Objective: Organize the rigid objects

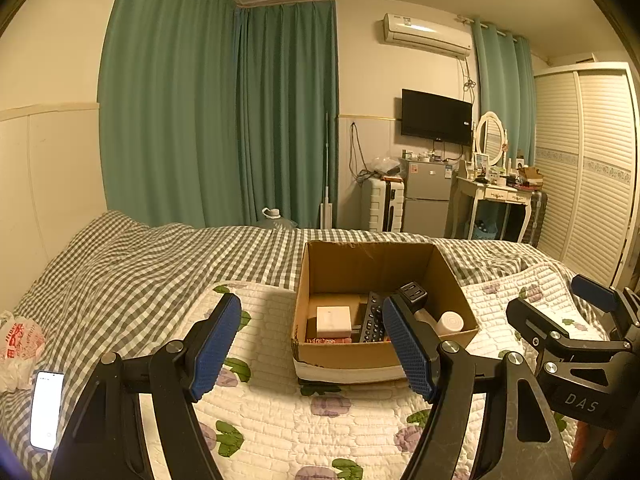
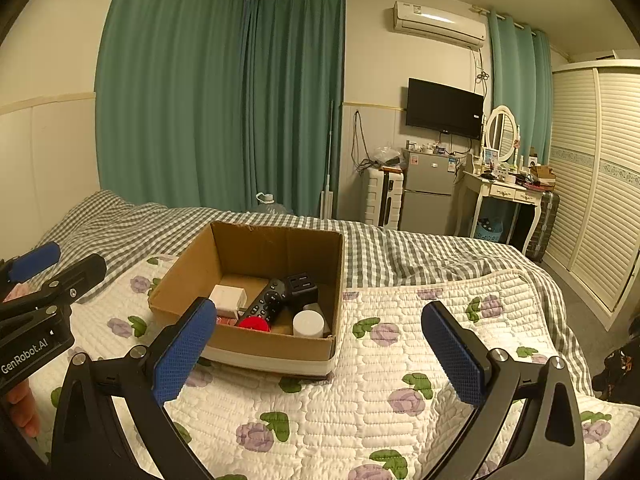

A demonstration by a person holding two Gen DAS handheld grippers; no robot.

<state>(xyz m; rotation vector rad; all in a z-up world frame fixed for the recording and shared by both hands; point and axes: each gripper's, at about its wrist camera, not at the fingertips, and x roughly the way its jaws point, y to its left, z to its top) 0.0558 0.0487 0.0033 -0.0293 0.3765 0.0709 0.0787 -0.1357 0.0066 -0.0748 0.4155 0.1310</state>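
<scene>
An open cardboard box [image 1: 352, 354] [image 2: 180, 276] sits on a floral quilt on the bed. Inside it lie a black remote [image 1: 372, 320] [image 2: 266, 302], a white block [image 1: 333, 321] [image 2: 228, 297], a black cube adapter [image 1: 413, 292] [image 2: 302, 285], a white round jar [image 1: 451, 322] [image 2: 308, 323] and a red round thing [image 2: 254, 323]. My left gripper [image 1: 312, 346] is open and empty, held just in front of the box. My right gripper [image 2: 320, 354] is open and empty, in front of the box and to its right; it also shows in the left wrist view [image 1: 560, 308].
A lit phone [image 1: 47, 410] and a crumpled plastic bag [image 1: 18, 344] lie on the checked sheet at left. Beyond the bed stand a water jug [image 1: 276, 218], suitcase [image 1: 380, 204], small fridge [image 1: 426, 200], dressing table [image 1: 496, 196] and wardrobe [image 1: 588, 168].
</scene>
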